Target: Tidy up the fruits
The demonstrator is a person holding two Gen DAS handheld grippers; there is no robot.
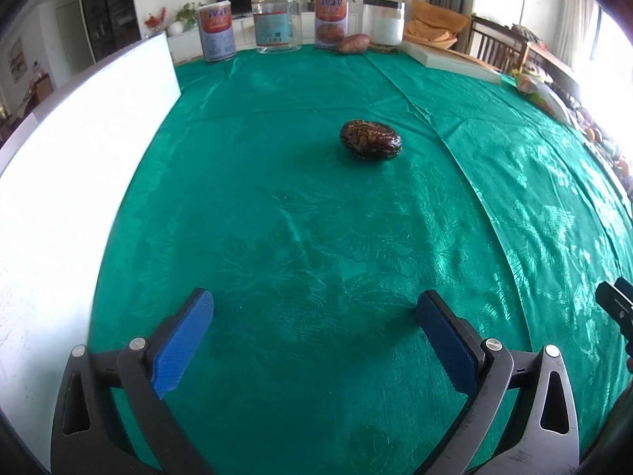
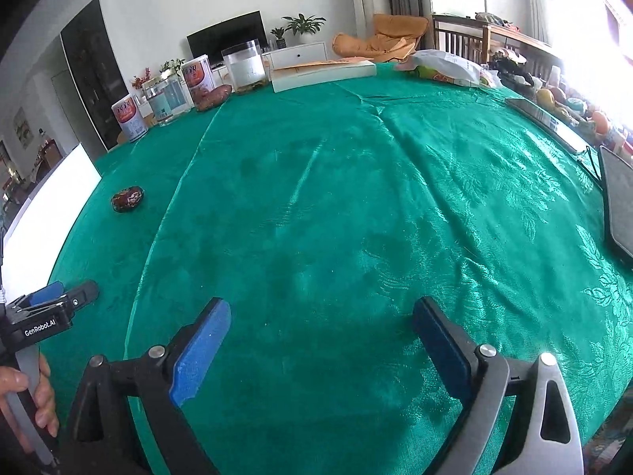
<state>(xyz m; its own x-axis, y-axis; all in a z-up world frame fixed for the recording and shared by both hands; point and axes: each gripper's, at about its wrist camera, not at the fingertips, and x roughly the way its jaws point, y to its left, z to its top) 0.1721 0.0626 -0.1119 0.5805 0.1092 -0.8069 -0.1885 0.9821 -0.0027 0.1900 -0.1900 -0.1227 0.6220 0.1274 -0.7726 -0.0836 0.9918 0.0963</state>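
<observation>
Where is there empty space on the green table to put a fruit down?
The middle of the green tablecloth is bare, from the dark speckled fruit across toward the grey tray. It is crowded at the far edge, with tins, jars and a sweet potato.

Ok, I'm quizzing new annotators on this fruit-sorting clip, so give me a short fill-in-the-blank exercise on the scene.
1. The tablecloth is ___ in colour.
2. The left gripper has its jaws ___.
3. The dark mottled fruit lies nearer the ___ gripper.
4. The sweet potato lies at the table's ___ edge.

Missing words: green; open; left; far
</observation>
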